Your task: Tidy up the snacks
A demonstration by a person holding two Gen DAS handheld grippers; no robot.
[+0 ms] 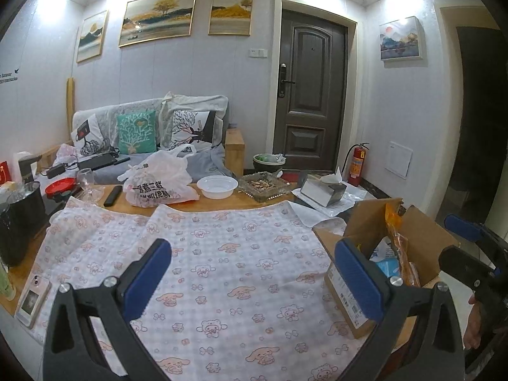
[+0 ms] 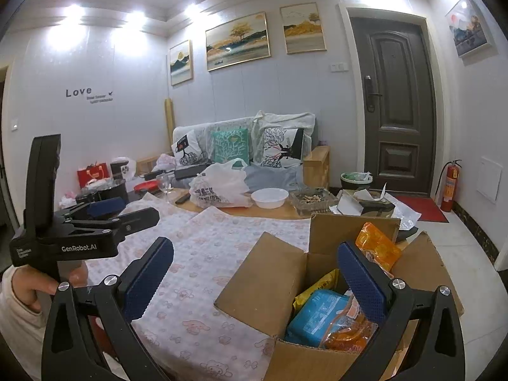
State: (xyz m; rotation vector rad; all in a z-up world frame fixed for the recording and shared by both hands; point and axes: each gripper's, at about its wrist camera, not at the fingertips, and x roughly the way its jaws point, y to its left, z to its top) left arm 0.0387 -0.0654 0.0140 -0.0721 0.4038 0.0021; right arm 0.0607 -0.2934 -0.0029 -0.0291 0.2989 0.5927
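Standing wide apart with nothing between them, the blue-padded fingers of the left gripper (image 1: 254,273) hover over a cartoon-print cloth (image 1: 228,254) spread across the counter (image 1: 219,201). The right gripper (image 2: 254,273) is likewise spread and empty, poised just above an open cardboard box (image 2: 273,273) at the cloth's right-hand edge. Inside the box lie the snacks: a blue packet (image 2: 317,316), a yellow packet (image 2: 317,287) behind it, and orange packets (image 2: 376,246), one propped upright against the far flap. A person's hand (image 2: 35,282) grips the handle of the left device. Farther along the counter sit a white plastic bag (image 1: 155,179), a white bowl (image 1: 217,185), a glass ashtray (image 1: 265,185) and a tissue box (image 1: 322,190).
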